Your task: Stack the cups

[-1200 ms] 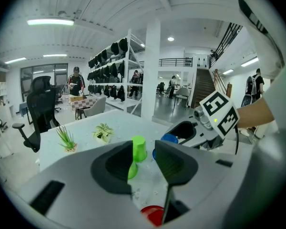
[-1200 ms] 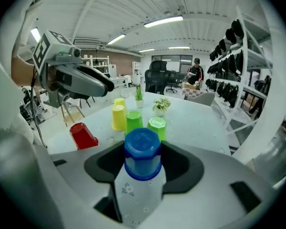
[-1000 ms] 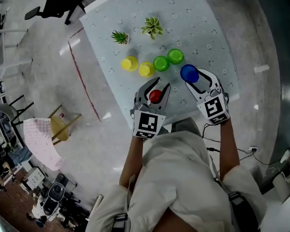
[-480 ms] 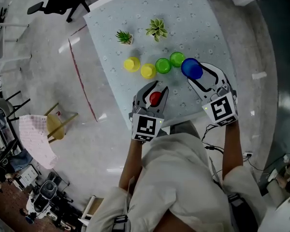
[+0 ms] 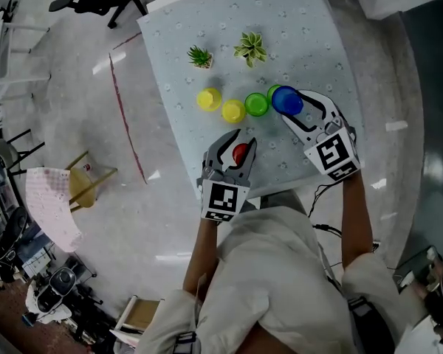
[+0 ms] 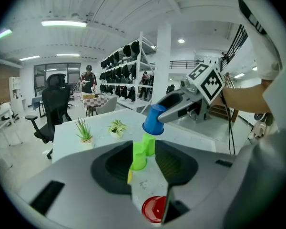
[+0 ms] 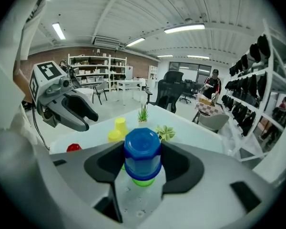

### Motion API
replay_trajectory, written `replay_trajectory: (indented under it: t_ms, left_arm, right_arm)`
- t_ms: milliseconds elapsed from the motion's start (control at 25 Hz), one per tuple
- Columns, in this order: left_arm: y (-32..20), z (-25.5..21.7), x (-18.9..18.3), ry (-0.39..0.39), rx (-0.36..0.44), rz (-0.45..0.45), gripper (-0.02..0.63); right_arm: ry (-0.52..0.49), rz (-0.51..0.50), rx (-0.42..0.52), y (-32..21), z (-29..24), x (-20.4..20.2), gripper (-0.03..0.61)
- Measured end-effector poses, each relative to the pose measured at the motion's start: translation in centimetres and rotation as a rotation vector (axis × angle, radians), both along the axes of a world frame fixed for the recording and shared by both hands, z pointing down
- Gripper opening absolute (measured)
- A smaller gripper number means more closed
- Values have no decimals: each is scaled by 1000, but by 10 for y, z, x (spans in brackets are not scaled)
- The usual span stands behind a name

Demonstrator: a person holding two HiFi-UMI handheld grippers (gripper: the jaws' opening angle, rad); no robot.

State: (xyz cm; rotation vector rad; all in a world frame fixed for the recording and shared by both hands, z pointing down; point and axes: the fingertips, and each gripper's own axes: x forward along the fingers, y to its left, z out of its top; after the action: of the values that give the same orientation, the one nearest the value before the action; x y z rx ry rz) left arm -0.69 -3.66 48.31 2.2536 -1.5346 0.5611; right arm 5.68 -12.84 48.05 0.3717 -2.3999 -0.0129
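My right gripper [image 5: 288, 103] [image 7: 143, 159] is shut on an upside-down blue cup [image 5: 286, 99] [image 6: 154, 120] [image 7: 142, 151]. It holds the cup slightly tilted, just over the top of the far green cup [image 5: 270, 91] [image 7: 143, 179]. A second green cup [image 5: 256, 104] [image 6: 138, 156] and two yellow cups [image 5: 233, 110] [image 5: 209, 99] stand in a row to its left. My left gripper [image 5: 240, 140] [image 6: 144, 159] hovers near the table's front edge. Its jaws are a narrow gap apart, with nothing pressed between the pads. A red cup [image 5: 241, 153] [image 6: 152, 209] sits low beneath them, partly hidden by one finger.
Two small potted plants [image 5: 200, 56] [image 5: 249, 48] stand farther back on the pale blue table [image 5: 310, 35]. The table's front edge runs just under my left gripper. A yellow chair [image 5: 81, 186] stands on the floor to the left.
My right gripper has carried the blue cup forward and left, from beside the green cups to above the far one. The left gripper has stayed over the red cup.
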Motion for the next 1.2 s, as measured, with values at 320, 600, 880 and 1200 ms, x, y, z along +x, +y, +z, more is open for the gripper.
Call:
replay_trajectory:
  t_ms: [320, 600, 880, 1200]
  left_arm:
    - [3, 4, -11, -2, -12, -37, 150]
    - [5, 8, -18, 1, -20, -54, 150]
    - [6, 11, -19, 8, -28, -53, 150]
    - [9, 8, -22, 2, -24, -34, 150]
  right_arm:
    - [36, -43, -40, -3, 26, -16, 232]
    - [69, -66, -56, -2, 39, -25, 232]
    - [49, -55, -80, -2, 45, -27, 236]
    - [46, -29, -86, 1, 43, -25, 292]
